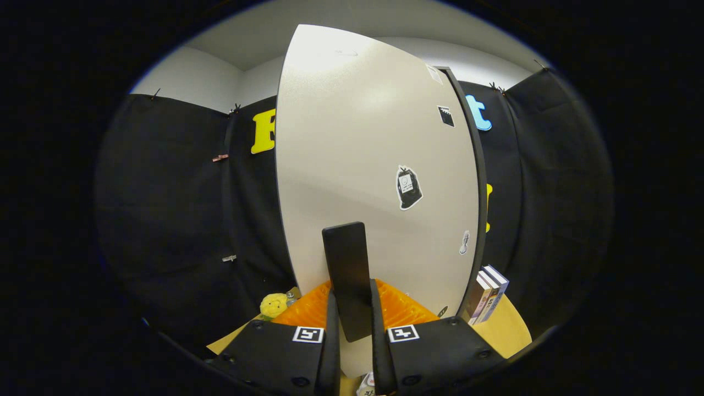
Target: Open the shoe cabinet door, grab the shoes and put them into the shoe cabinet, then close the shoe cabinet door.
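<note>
The shoe cabinet's white door (363, 143) stands tall right in front of me, with a few stickers on its face. A dark cabinet edge (477, 181) runs along its right side. I cannot tell how far the door stands open. A flat black handle (345, 253) sticks out from the lower part of the door. My gripper (352, 291) is shut on the black handle, one finger pressing on each side of it.
The cabinet stands on a light wooden tabletop (511, 330). An orange ribbed thing (407, 311) lies at the door's foot, behind my fingers. A small yellow plush toy (273, 305) sits left of it. A few upright books (488, 294) stand right of the door.
</note>
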The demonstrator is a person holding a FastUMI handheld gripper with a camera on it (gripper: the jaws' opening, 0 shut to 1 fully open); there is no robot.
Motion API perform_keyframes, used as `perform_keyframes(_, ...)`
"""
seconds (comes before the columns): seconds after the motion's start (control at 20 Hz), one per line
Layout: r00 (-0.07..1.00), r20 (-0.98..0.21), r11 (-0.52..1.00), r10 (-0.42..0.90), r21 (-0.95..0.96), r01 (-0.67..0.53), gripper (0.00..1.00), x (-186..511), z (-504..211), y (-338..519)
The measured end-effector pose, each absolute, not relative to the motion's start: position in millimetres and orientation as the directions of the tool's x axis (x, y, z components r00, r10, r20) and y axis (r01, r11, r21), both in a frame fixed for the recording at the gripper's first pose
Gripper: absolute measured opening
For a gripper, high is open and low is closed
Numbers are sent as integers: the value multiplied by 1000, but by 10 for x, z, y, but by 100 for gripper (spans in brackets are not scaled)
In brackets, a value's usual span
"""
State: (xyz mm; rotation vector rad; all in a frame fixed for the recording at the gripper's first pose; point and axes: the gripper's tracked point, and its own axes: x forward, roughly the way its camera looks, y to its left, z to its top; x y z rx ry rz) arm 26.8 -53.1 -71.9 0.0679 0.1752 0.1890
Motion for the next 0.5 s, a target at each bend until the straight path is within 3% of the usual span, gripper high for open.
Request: perform_keyframes(0.5, 979, -143, 989, 144, 45, -139, 27, -77, -631, -1200)
